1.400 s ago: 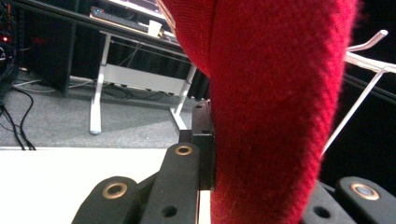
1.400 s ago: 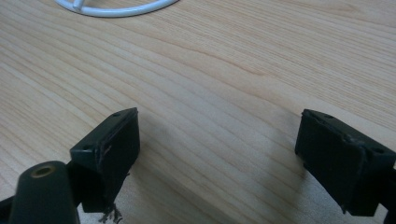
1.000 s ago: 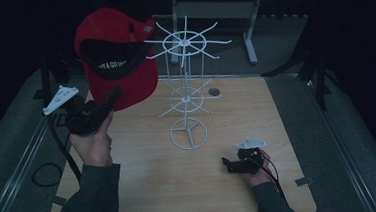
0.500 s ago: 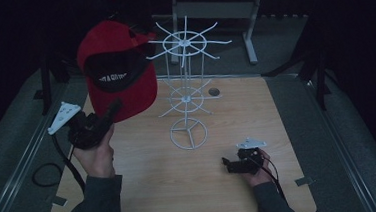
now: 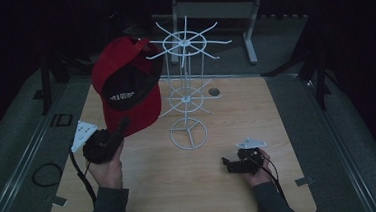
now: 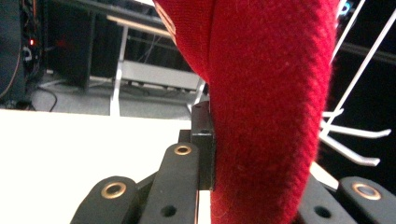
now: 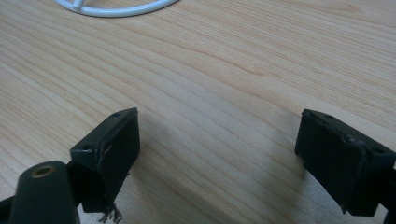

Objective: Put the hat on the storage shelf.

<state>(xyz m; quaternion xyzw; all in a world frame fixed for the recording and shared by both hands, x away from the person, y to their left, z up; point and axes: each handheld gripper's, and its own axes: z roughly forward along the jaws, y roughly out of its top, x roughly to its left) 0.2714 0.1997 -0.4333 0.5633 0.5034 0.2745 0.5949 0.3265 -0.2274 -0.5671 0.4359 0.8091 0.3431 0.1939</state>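
**Red Cap Held at Rack, Right Gripper Idle on Counter**

1. Left gripper. In the high view, the left gripper (image 5: 123, 126) is raised above the left portion of the wooden counter (image 5: 146, 189), held in the person's left hand (image 5: 107, 169). Its fingers are clamped on the lower edge of a red cap (image 5: 127, 87). In the left gripper view, red fabric (image 6: 266, 107) is pressed between the two black fingers (image 6: 203, 140), with one finger flat against the fabric's left side.

2. Red cap. The cap is held aloft, clear of the counter surface. Its open underside faces the camera in the high view, showing a dark interior with white lettering too small to read. The cap's upper right edge lies just beside the outer prongs of the top tier of the white wire rack (image 5: 187, 86); whether it touches a prong cannot be determined.

3. Wire rack. The rack stands upright near the counter's centre on a circular base, with ringed tiers of radiating prongs.

4. Right gripper. The right gripper (image 5: 225, 163) rests low on the right front portion of the counter, well apart from the rack base. In the right gripper view, its fingers (image 7: 112, 144) stand spread wide with bare wood grain between them, holding nothing. An arc of the rack base (image 7: 116, 9) is visible at the top edge.
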